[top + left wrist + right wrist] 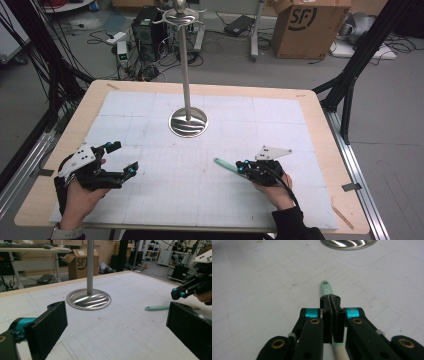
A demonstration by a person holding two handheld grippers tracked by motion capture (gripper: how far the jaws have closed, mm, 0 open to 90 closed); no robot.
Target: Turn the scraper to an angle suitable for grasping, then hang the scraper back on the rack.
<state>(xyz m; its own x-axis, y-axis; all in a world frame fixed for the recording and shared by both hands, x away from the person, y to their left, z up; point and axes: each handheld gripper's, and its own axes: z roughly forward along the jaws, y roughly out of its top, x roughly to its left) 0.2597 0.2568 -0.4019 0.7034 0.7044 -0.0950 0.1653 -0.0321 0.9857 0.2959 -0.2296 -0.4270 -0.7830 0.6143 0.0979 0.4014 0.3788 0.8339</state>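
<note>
Mint-handled utensil (326, 288) is lying on the tabletop (320, 107) near the right edge, its handle clamped between the right gripper (333, 301) jaws. Only the right gripper view is showing its cream lower part. Left gripper (112, 322) is hovering with jaws wide apart, facing the metal stand (188, 121) mid-tabletop.

Your left hand (80, 192) holds the black two-jaw left gripper (122, 159) low over the table's left side with its jaws spread wide, while your right hand (274, 187) keeps the black right gripper (333, 305) pinched nearly closed, pointing up-left
</note>
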